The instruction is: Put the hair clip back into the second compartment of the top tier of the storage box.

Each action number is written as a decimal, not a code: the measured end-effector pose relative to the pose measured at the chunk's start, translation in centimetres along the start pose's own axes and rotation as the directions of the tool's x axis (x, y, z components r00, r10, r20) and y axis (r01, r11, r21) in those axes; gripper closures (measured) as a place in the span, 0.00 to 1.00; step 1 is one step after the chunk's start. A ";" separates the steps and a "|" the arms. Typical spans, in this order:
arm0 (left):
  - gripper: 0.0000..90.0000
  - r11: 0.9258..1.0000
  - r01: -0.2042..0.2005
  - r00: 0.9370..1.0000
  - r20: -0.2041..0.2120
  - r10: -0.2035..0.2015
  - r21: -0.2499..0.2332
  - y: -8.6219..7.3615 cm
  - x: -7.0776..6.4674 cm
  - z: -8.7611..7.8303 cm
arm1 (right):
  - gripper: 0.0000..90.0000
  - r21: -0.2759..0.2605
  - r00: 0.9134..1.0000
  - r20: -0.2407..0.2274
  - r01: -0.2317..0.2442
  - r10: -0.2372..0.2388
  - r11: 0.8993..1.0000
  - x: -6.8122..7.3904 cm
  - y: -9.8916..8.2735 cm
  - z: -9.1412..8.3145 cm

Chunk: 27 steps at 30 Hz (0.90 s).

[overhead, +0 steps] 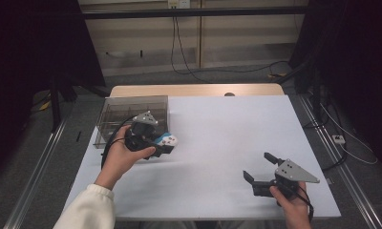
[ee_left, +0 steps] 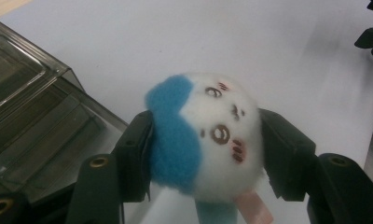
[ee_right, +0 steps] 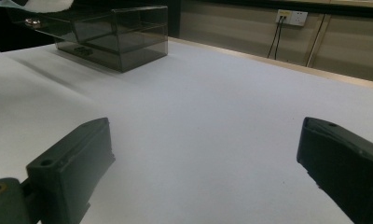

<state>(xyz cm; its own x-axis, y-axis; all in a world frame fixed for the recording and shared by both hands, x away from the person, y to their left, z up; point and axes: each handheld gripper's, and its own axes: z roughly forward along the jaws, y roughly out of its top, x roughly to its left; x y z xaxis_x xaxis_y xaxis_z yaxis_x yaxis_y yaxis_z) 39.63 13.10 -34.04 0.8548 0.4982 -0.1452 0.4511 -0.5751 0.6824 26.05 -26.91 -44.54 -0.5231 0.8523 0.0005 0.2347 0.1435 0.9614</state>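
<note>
While the left tongs (ee_left: pixel 205 154) clamp a blue-and-white plush toy (ee_left: pixel 204 140), the right tongs (overhead: pixel 259 172) gape empty.
Smoky compartment box (overhead: pixel 132 112) sits just beside the toy, leftward on the bench (overhead: pixel 227 138).

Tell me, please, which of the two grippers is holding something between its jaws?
The left gripper: its jaws squeeze a blue-and-white plush toy, while the right gripper stands open with nothing between them.
</note>
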 end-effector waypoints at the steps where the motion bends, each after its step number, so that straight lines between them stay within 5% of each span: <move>1: 0.47 1.000 0.001 1.000 0.003 -0.001 0.000 0.0 0.1 -0.1 | 0.03 0.000 1.000 -0.002 0.000 0.000 1.000 0.0 0.0 0.0; 27: 0.47 1.000 0.025 0.998 -0.061 -0.025 -0.008 0.1 2.5 -2.8 | 0.03 -0.002 1.000 0.002 0.002 -0.002 1.000 0.0 0.0 0.0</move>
<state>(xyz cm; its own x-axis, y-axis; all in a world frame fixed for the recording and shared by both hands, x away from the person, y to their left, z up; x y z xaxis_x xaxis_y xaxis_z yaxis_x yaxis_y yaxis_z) 41.13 16.07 -32.31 0.8259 0.5511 -0.1189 0.4703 -0.5573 0.6843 26.05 -26.88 -44.52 -0.5220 0.8530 -0.0016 0.2323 0.1439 0.9619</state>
